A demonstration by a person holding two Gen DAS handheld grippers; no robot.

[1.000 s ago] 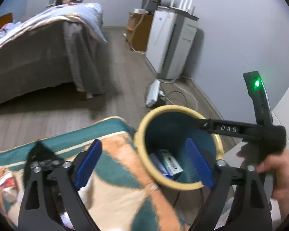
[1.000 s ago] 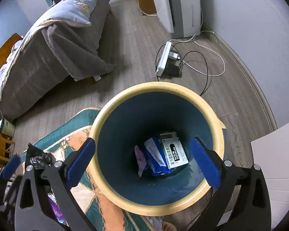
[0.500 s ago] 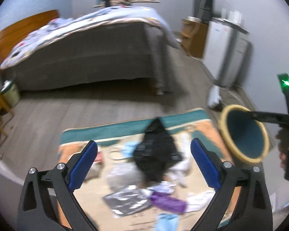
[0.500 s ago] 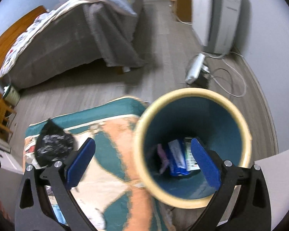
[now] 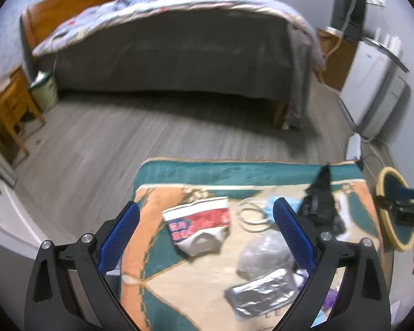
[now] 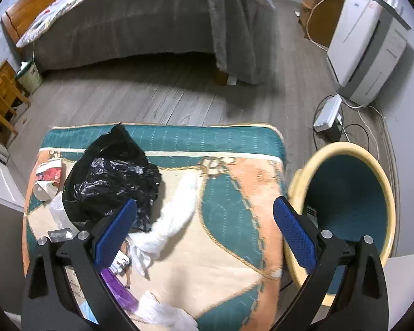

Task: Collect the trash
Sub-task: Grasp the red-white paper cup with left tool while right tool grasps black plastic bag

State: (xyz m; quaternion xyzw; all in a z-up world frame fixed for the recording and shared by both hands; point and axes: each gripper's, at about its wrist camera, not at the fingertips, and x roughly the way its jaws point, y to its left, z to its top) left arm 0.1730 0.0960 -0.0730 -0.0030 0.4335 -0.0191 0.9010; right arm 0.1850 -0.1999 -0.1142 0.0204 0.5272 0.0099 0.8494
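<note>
Both tongs gape wide and empty: the crushed paper cup lies on the patterned mat between the left tongs, long axis crosswise, the right tongs nearer the bin.

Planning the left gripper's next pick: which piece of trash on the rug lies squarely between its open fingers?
The crushed red-and-white paper cup, lying on its side; the silver foil wrapper and black plastic bag sit further right.
</note>
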